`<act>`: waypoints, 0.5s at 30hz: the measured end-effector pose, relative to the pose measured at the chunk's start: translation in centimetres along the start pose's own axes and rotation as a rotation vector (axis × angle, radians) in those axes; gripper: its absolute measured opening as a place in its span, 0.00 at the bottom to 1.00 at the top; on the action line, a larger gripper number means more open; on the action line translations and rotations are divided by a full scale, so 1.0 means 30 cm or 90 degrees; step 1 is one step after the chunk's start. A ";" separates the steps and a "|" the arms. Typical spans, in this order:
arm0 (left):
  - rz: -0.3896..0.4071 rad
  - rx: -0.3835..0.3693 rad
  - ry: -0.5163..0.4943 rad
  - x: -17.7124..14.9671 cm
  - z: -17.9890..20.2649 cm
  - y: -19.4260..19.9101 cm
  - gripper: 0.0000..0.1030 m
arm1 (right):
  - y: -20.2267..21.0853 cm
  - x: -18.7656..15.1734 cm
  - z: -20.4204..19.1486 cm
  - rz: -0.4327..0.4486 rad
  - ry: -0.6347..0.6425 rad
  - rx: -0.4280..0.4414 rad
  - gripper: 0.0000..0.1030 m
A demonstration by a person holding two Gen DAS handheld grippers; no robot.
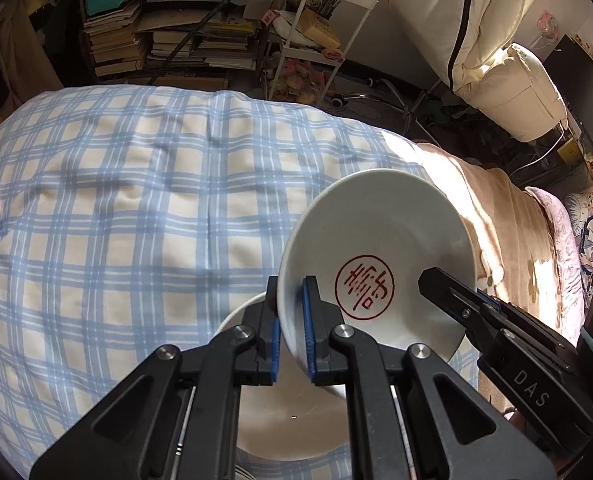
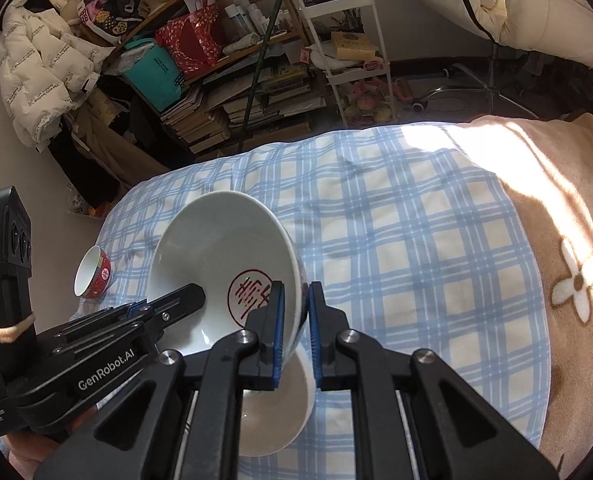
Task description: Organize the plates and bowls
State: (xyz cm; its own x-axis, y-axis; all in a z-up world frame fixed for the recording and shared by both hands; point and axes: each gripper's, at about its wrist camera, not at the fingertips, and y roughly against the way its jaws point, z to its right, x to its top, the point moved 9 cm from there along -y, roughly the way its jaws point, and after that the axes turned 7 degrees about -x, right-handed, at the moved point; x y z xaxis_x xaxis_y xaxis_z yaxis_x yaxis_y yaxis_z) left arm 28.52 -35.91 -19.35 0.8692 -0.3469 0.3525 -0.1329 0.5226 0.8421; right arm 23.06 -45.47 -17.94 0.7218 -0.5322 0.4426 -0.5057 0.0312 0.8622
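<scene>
round white ceramic bowl with red seal mark (image 1: 380, 256) empty, tilted, lifted, left gripper (image 1: 292, 312) clamped on its near-left rim, right gripper (image 2: 294, 312) clamped on opposite rim, white plate (image 1: 284, 412) empty beneath both grippers on blue checked cloth (image 1: 136, 208), small red-outside bowl (image 2: 94, 274) empty, far left of them

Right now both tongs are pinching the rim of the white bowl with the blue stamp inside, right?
Not quite: the stamp inside the white bowl is red, not blue, as the left wrist view shows. The left tongs and right tongs do both pinch its rim.
</scene>
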 end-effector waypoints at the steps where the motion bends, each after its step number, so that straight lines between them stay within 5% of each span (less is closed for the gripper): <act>1: -0.003 -0.003 0.020 -0.005 -0.013 -0.013 0.08 | -0.014 -0.007 0.003 -0.006 -0.001 -0.007 0.10; 15: 0.005 0.058 -0.030 -0.088 -0.002 0.044 0.09 | -0.003 -0.116 0.014 -0.017 -0.044 0.037 0.10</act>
State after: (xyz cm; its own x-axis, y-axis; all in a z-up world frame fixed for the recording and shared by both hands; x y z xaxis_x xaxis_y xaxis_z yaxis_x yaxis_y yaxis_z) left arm 26.07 -34.27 -19.19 0.8453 -0.3801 0.3755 -0.1839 0.4529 0.8724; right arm 20.40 -43.98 -19.66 0.7023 -0.5895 0.3991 -0.5142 -0.0323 0.8571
